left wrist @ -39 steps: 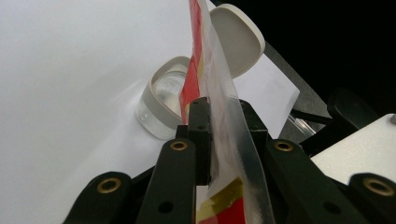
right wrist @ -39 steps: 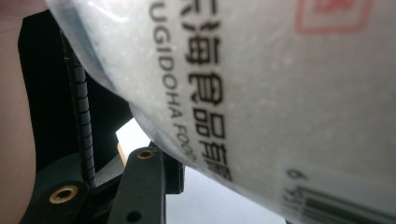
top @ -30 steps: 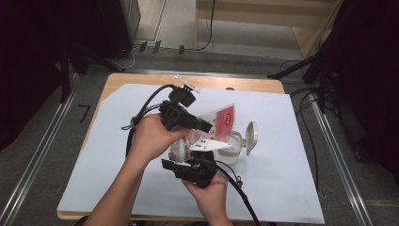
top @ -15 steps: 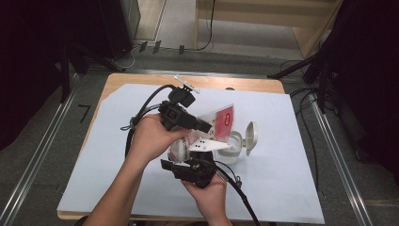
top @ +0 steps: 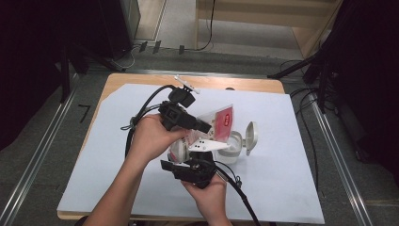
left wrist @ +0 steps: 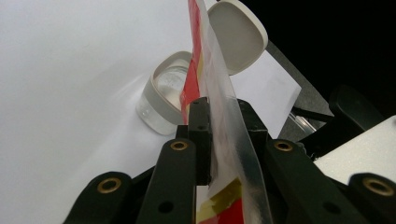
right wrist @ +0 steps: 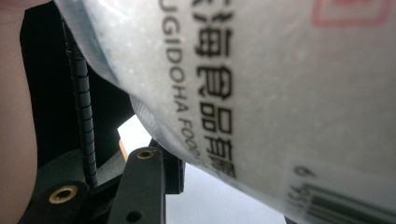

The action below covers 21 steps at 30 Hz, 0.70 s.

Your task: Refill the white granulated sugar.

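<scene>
Here, left gripper [left wrist: 212,140] fingers pinch the pouch [top: 217,123] edge-on | right gripper [top: 190,170] fingers clamp its lower bulk | pouch tilts over the open jar [top: 231,147], long axis running up-right, jar on the desk [top: 282,188] beyond | left gripper view shows jar mouth and flipped lid [left wrist: 240,35]; right gripper view shows printed film.

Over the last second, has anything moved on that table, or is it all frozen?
Nothing has visibly changed. The left tool stays clamped on the edge of the red and clear bag, the right tool stays under the bag's lower part, and the open white-lidded jar sits in the same spot on the white sheet.
</scene>
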Tool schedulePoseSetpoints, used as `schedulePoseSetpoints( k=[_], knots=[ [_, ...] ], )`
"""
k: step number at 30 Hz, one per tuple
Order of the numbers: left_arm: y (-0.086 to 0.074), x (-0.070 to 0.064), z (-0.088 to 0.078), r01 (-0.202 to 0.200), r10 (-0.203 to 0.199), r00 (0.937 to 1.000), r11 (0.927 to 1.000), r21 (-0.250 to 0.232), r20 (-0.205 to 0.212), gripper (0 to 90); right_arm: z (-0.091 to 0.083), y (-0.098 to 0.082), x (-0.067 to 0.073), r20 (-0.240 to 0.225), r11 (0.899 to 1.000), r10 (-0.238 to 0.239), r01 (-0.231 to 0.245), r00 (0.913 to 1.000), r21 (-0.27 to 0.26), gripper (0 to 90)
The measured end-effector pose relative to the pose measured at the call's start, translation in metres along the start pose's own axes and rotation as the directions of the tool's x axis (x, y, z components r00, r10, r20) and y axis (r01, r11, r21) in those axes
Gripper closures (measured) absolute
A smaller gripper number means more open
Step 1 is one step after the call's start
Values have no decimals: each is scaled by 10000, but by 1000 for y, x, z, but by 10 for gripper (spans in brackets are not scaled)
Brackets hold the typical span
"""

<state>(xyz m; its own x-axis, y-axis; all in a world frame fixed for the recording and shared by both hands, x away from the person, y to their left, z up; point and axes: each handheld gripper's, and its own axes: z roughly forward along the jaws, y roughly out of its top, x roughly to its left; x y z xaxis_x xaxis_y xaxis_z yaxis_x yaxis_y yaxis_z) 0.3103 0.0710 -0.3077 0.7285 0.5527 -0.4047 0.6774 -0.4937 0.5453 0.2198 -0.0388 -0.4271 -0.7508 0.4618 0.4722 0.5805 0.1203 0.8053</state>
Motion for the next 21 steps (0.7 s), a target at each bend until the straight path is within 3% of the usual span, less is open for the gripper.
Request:
schedulePoseSetpoints(
  k=[21],
  knots=[
    [0,1,0,-209,209,9998,9998,35,27,797,1,-1,1,-39,10000,16,-16,10000,4,628]
  ],
)
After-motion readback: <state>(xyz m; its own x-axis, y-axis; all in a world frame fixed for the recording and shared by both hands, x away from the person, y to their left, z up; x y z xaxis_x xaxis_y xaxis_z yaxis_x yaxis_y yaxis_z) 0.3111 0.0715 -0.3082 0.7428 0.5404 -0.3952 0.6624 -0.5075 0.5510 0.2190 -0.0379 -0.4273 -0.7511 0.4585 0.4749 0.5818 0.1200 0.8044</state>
